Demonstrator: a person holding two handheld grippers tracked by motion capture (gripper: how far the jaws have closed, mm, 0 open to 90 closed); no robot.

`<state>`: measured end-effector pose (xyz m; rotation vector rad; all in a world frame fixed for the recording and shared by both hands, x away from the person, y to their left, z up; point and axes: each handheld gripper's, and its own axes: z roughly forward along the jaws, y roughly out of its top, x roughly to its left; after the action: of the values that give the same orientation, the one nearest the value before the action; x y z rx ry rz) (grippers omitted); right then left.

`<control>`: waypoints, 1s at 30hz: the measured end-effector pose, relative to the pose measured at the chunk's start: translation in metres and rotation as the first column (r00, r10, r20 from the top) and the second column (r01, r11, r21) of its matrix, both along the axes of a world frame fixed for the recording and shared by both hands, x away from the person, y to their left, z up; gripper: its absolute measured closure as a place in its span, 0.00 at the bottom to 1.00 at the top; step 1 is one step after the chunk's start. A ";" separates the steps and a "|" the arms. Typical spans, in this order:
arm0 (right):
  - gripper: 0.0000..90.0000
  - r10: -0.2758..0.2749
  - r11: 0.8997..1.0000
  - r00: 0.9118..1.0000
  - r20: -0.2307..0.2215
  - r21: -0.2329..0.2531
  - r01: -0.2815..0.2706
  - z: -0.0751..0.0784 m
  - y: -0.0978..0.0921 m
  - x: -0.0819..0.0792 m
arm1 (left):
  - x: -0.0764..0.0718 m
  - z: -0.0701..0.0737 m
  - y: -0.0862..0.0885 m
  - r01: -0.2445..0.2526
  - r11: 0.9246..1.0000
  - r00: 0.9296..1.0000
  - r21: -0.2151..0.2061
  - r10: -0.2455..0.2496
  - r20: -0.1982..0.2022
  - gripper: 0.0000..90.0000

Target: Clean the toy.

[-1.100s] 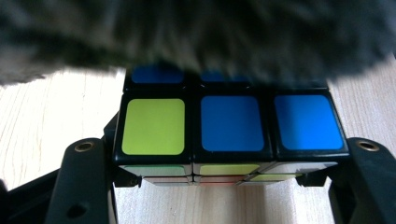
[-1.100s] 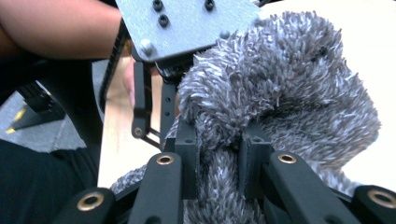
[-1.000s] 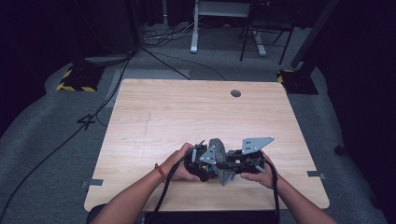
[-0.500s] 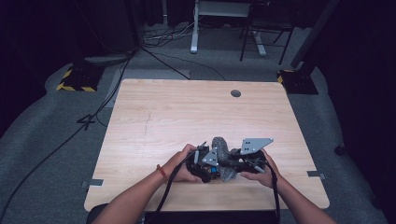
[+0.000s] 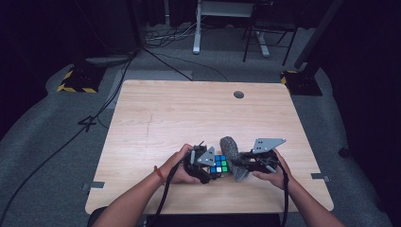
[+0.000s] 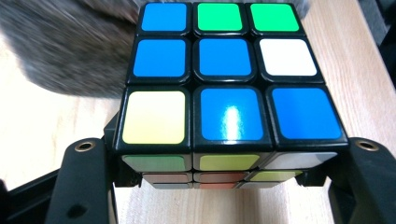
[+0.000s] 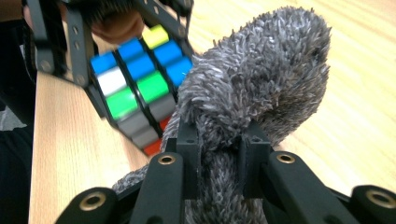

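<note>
A Rubik's cube (image 6: pixel 229 79) with a mostly blue top face sits clamped between the jaws of my left gripper (image 6: pixel 226 173), just above the wooden table. In the high view the cube (image 5: pixel 218 163) lies near the table's front edge, with the left gripper (image 5: pixel 213 168) shut on it from the left. My right gripper (image 7: pixel 219 144) is shut on a grey fuzzy cloth (image 7: pixel 261 79), whose bunched end presses against the cube (image 7: pixel 140 79). From above, the cloth (image 5: pixel 231 151) stands beside the cube's right side, held by the right gripper (image 5: pixel 242 166).
The wooden table (image 5: pixel 189 118) has a round cable hole (image 5: pixel 239 94) at its far side. Cables (image 5: pixel 156 47), a desk leg (image 5: pixel 197 28) and yellow-black striped feet (image 5: pixel 75 85) lie on the grey floor beyond it.
The two grippers have drawn slightly apart, and the cube's coloured top now shows between them. The cloth has shifted across the cube's side; it looks blurred in the left gripper view.
</note>
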<state>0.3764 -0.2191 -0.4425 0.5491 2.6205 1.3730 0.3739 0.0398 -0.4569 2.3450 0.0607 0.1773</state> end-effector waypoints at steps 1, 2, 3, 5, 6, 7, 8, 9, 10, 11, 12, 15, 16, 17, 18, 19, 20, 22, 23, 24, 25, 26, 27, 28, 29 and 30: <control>0.83 0.003 1.000 1.000 -0.007 0.001 -0.003 -0.001 -0.001 0.000 | 0.000 0.002 0.001 0.000 1.000 1.000 -0.015 0.000 0.000 0.38; 0.83 0.015 1.000 1.000 -0.022 0.004 -0.015 -0.003 -0.001 0.000 | 0.000 0.004 0.002 -0.008 0.999 1.000 -0.035 0.007 -0.011 0.38; 0.83 0.041 0.999 0.999 -0.033 0.023 -0.040 -0.004 -0.002 0.000 | 0.000 0.004 0.002 -0.004 0.999 1.000 -0.041 0.004 -0.012 0.38; 0.83 0.067 0.997 0.997 -0.032 0.042 -0.066 -0.003 -0.001 -0.003 | -0.001 0.003 0.001 0.003 0.999 1.000 -0.038 -0.003 -0.013 0.38; 0.83 0.075 0.996 0.997 -0.023 0.048 -0.074 -0.002 -0.001 -0.003 | 0.000 0.002 0.001 0.002 0.999 1.000 -0.034 -0.003 -0.014 0.38; 0.83 0.080 0.995 0.997 -0.023 0.067 -0.079 -0.002 -0.001 -0.004 | 0.000 0.002 0.000 -0.002 1.000 1.000 -0.028 0.002 -0.010 0.38; 0.84 0.078 0.994 0.997 -0.025 0.083 -0.076 -0.001 -0.002 -0.004 | 0.000 0.001 -0.001 -0.010 1.000 1.000 -0.028 0.009 -0.014 0.38; 0.84 0.082 0.992 0.996 -0.024 0.094 -0.080 0.000 -0.002 -0.003 | 0.001 0.000 -0.001 -0.008 1.000 1.000 -0.030 0.007 -0.021 0.37; 0.84 0.085 0.992 0.996 -0.019 0.100 -0.083 0.001 -0.002 -0.004 | 0.001 -0.001 -0.002 -0.006 1.000 1.000 -0.026 0.005 -0.021 0.37; 0.84 0.087 0.990 0.996 -0.012 0.109 -0.085 0.002 -0.002 -0.005 | 0.001 -0.001 -0.003 -0.006 1.000 1.000 -0.020 0.006 -0.018 0.37; 0.84 0.091 0.989 0.996 -0.009 0.119 -0.089 0.002 -0.001 -0.005 | 0.001 -0.002 -0.004 -0.007 1.000 1.000 -0.015 0.006 -0.015 0.37; 0.84 0.108 0.983 0.994 0.000 0.148 -0.107 0.006 0.001 -0.007 | 0.001 -0.003 -0.006 0.001 1.000 1.000 -0.010 -0.001 -0.014 0.37; 0.84 0.119 0.982 0.993 0.005 0.150 -0.118 0.008 0.003 -0.008 | 0.001 -0.003 -0.007 0.002 1.000 1.000 -0.005 -0.002 -0.007 0.37; 0.84 0.122 0.981 0.993 0.010 0.152 -0.122 0.009 0.006 -0.009 | 0.001 -0.003 -0.007 0.002 1.000 1.000 -0.005 -0.002 -0.013 0.37; 0.84 0.125 0.980 0.992 0.011 0.158 -0.125 0.009 0.007 -0.009 | 0.001 -0.004 -0.008 0.001 1.000 1.000 -0.001 -0.001 -0.011 0.37; 0.84 0.130 0.978 0.991 0.011 0.160 -0.130 0.010 0.008 -0.010 | 0.001 -0.003 -0.009 0.005 1.000 1.000 0.004 -0.005 0.001 0.37; 0.84 0.138 0.977 0.990 0.014 0.165 -0.138 0.011 0.011 -0.010 | 0.001 -0.003 -0.009 0.006 1.000 1.000 0.005 -0.006 0.004 0.37; 0.84 0.144 0.975 0.989 0.020 0.168 -0.145 0.013 0.014 -0.012 | 0.001 -0.003 -0.010 -0.001 1.000 1.000 0.011 0.001 0.009 0.37; 0.84 0.149 0.974 0.989 0.024 0.169 -0.150 0.014 0.016 -0.012 | 0.001 -0.003 -0.011 -0.002 1.000 1.000 0.013 0.002 0.010 0.37; 0.84 0.143 0.977 0.989 0.030 0.157 -0.146 0.015 0.017 -0.012 | 0.002 -0.004 -0.012 -0.006 1.000 1.000 0.016 0.005 0.017 0.37; 0.84 0.136 0.980 0.990 0.033 0.141 -0.139 0.016 0.017 -0.012 | 0.002 -0.003 -0.012 -0.011 1.000 1.000 0.015 0.011 0.023 0.37; 0.84 0.128 0.982 0.991 0.034 0.135 -0.131 0.016 0.017 -0.012 | 0.002 -0.003 -0.011 -0.005 1.000 1.000 0.009 0.004 0.025 0.37; 0.84 0.124 0.983 0.992 0.031 0.134 -0.127 0.016 0.015 -0.012 | 0.001 -0.001 -0.010 -0.005 1.000 1.000 0.005 0.005 0.024 0.37; 0.84 0.113 0.985 0.993 0.029 0.130 -0.116 0.016 0.014 -0.011 | 0.001 0.000 -0.009 -0.004 1.000 0.999 0.003 0.004 0.035 0.37; 0.84 0.106 0.987 0.994 0.029 0.115 -0.108 0.015 0.013 -0.011 | 0.001 0.001 -0.009 -0.009 1.000 0.999 0.000 0.009 0.036 0.37; 0.84 0.102 0.988 0.994 0.027 0.110 -0.104 0.015 0.012 -0.010 | 0.001 0.002 -0.007 -0.010 1.000 0.999 -0.012 0.010 0.033 0.37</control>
<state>0.3660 -0.2074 -0.4279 0.4153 2.6011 1.5542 0.3750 0.0323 -0.4546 2.3299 0.0567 0.2202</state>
